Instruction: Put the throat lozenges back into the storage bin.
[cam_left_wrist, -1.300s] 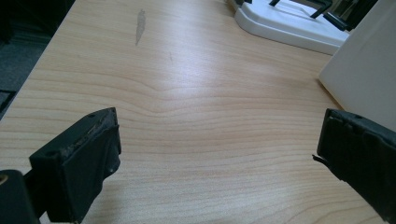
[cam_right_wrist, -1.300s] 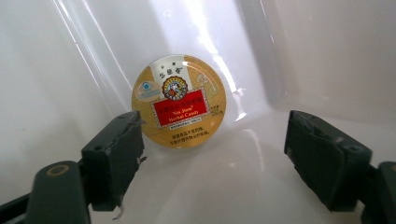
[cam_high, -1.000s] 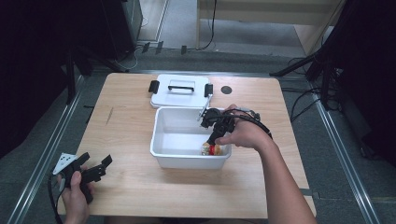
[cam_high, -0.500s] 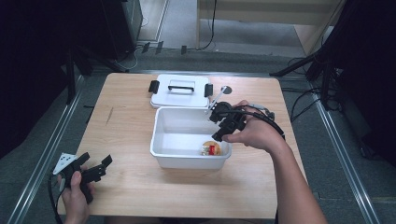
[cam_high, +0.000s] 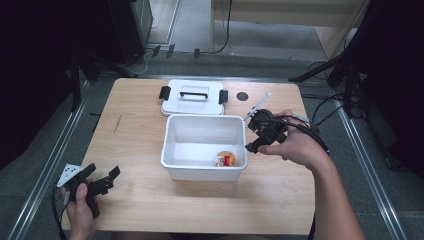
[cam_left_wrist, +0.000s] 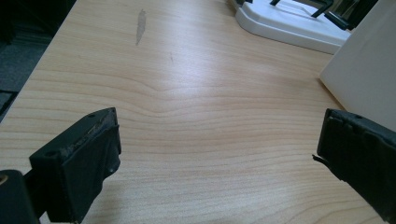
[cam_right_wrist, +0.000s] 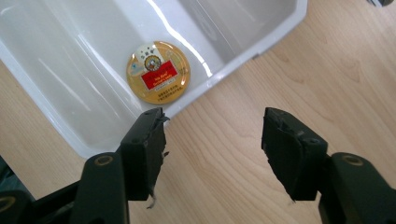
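A white plastic bin (cam_high: 204, 170) stands in the middle of the wooden table, and a small round gold tin with a red label (cam_high: 226, 159) (cam_right_wrist: 158, 71) lies flat on its floor near the right front corner. My right gripper (cam_high: 253, 134) (cam_right_wrist: 212, 140) hovers just outside the bin's right wall (cam_right_wrist: 243, 51). Its jaws have just been opening and stand apart with nothing between them. My left gripper (cam_high: 106, 178) (cam_left_wrist: 219, 154) rests low at the table's front left corner, wide open and empty, facing the bin's left wall (cam_left_wrist: 369, 70).
The bin's white lid (cam_high: 193, 97) (cam_left_wrist: 289, 28) with black handle and latches lies flat behind the bin. A small dark round mark (cam_high: 242, 96) sits on the table right of the lid. Bare wood (cam_high: 130, 135) stretches left and in front of the bin.
My right gripper has come up out of the bin and moved right past its wall, its jaws parting. The tin stays on the bin floor. The left hand has stayed still.
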